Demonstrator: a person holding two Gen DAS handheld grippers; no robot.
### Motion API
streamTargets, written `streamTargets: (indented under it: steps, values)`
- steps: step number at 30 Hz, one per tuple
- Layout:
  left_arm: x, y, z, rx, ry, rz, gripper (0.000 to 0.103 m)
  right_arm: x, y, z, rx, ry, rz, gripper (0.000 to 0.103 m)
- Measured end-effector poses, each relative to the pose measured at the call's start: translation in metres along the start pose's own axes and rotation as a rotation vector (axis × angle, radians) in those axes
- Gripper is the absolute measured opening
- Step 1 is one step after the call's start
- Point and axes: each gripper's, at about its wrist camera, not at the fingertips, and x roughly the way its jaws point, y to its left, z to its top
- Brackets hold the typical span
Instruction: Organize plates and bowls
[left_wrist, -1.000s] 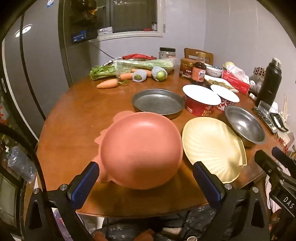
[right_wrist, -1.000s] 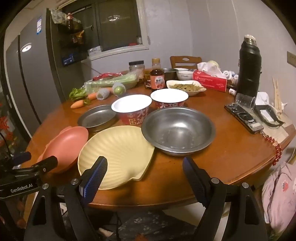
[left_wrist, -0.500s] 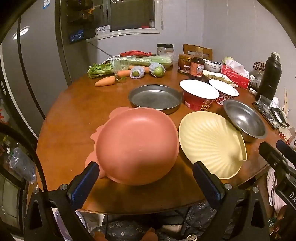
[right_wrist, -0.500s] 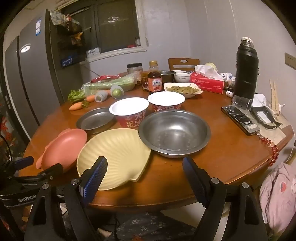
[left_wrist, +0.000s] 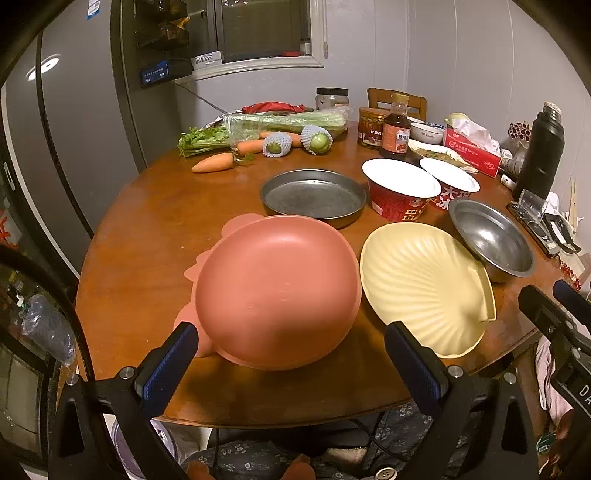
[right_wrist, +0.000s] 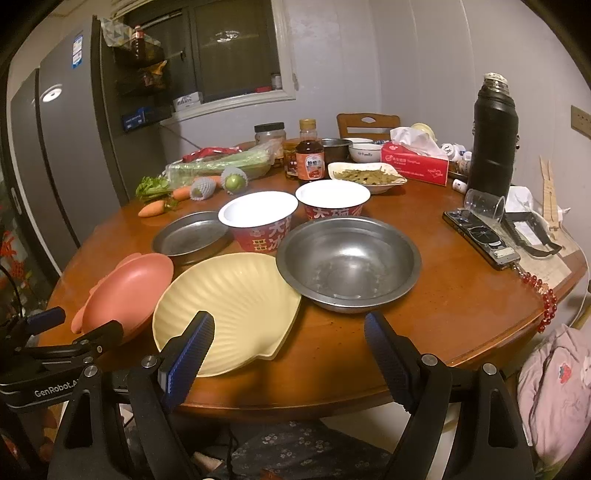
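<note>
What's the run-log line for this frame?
left gripper: open, facing pink plastic plate | right gripper: open, facing yellow shell-shaped plate | nothing held

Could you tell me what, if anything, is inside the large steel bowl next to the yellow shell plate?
The steel bowl looks empty: only bare metal with reflections shows. Its near rim overlaps the shell plate, hiding a sliver of that plate's edge.

Dim, warm indoor light falls from overhead, glinting softly inside the round steel bowl (right_wrist: 349, 260) at centre frame. Fisheye bending curves the edges, the corners go black, and focus stays fairly sharp.
</note>
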Motion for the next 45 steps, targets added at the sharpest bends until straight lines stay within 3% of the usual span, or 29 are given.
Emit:
streamTargets:
  steps: [45]
  values:
    - [-0.0061,-0.002,0.0009,0.011,-0.01,-0.008,0.102,-0.001,0.0066,-0.0017,-0.013,0.004,0.033,0.085]
